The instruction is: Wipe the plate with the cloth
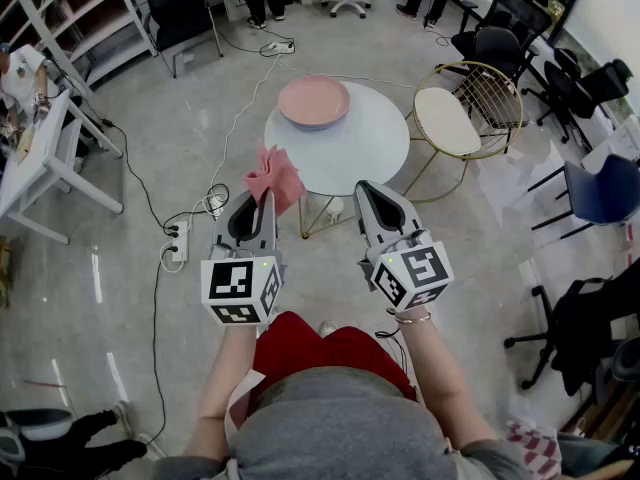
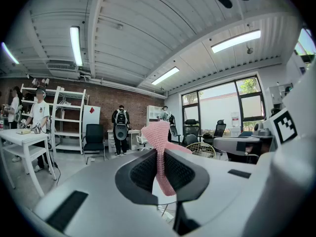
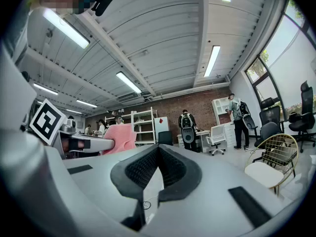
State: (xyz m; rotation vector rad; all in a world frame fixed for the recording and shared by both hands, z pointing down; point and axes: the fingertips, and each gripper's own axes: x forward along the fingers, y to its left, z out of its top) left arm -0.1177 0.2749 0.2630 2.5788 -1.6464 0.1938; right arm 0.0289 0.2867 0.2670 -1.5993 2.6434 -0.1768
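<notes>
Left hand-held gripper [image 1: 268, 198] was clenched on the pink cloth [image 1: 275, 176]. Its own view showed a narrow waist of the fabric pinched between the ribbed pads, with the rest standing up in a loose bunch above the jaw tips. The cloth was in the air, short of the round bench [image 1: 352, 156] and not touching it. The pink plate [image 1: 314, 101] lay on the far side of that bench, near its edge, well apart from the cloth, and nothing else was on it. The right hand-held gripper [image 1: 364, 190] was beside the left one at much the same height. Its jaws were closed tip to tip with nothing between them. A gold wire chair [image 1: 462, 118] with a pale seat stood just beside the bench on the right.

By my reading, the cloth was already picked up and the approach to the plate was the step in hand; no wiping had begun. The next move would call for carrying the left hand-held gripper forward over the bench and lowering the loose bunch flat onto the plate. The right one might have to open and steady the rim, since the plate could slide under a wipe.
</notes>
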